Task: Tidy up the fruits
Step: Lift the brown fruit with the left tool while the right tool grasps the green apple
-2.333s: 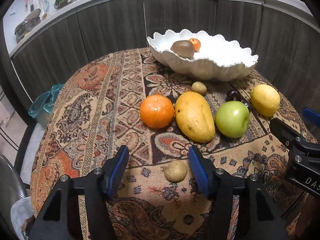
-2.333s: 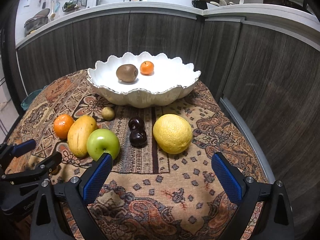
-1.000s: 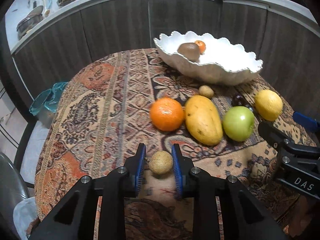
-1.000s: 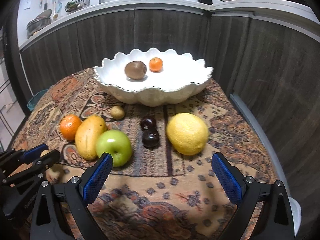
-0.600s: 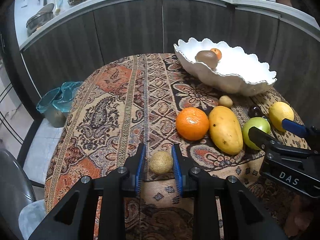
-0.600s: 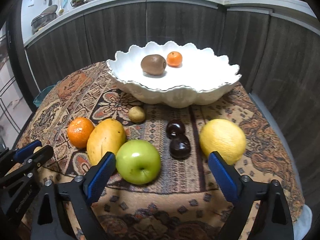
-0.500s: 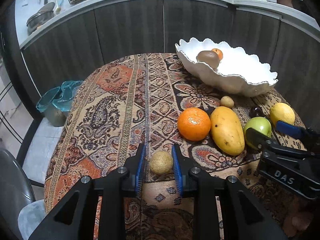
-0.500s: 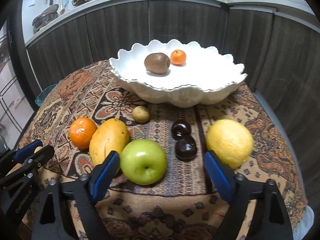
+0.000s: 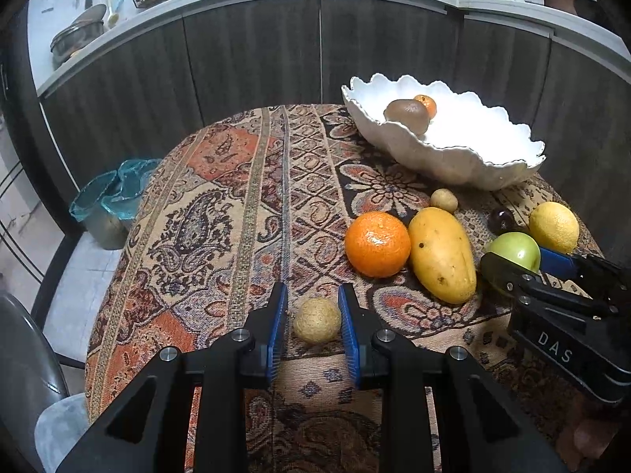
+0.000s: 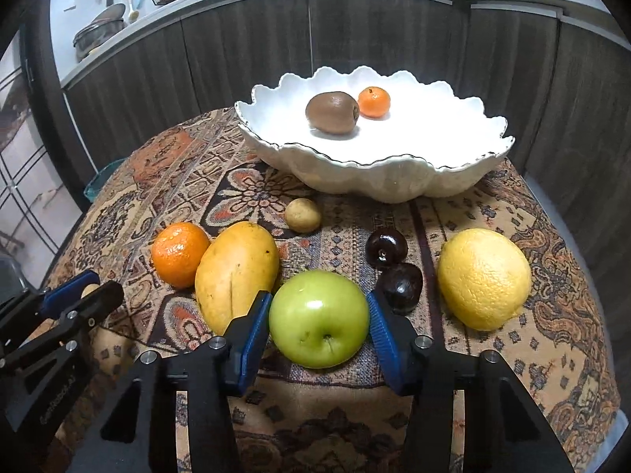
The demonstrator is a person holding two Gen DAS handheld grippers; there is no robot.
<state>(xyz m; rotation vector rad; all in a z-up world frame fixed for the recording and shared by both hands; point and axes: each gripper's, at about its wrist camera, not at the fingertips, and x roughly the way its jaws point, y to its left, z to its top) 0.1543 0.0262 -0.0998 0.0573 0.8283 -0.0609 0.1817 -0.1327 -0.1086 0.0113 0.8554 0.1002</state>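
Observation:
My left gripper (image 9: 313,321) is shut on a small tan round fruit (image 9: 316,319) and holds it above the patterned tablecloth (image 9: 221,213). My right gripper (image 10: 318,329) has its blue pads against both sides of a green apple (image 10: 318,318) that rests on the cloth. A white scalloped bowl (image 10: 394,181) at the back holds a kiwi (image 10: 332,112) and a small tangerine (image 10: 374,101). An orange (image 10: 179,254), a mango (image 10: 236,276), a second small tan fruit (image 10: 303,215), two dark plums (image 10: 385,248) and a yellow citrus (image 10: 484,278) lie on the cloth.
The table is round, with dark cabinet fronts (image 9: 252,51) close behind it. A teal-lined bin (image 9: 112,201) stands on the floor at the left. A grey chair (image 9: 23,374) is at the near left.
My left gripper closed on the small tan fruit and lifted it toward the left. My right gripper moved in from wide open and closed around the green apple.

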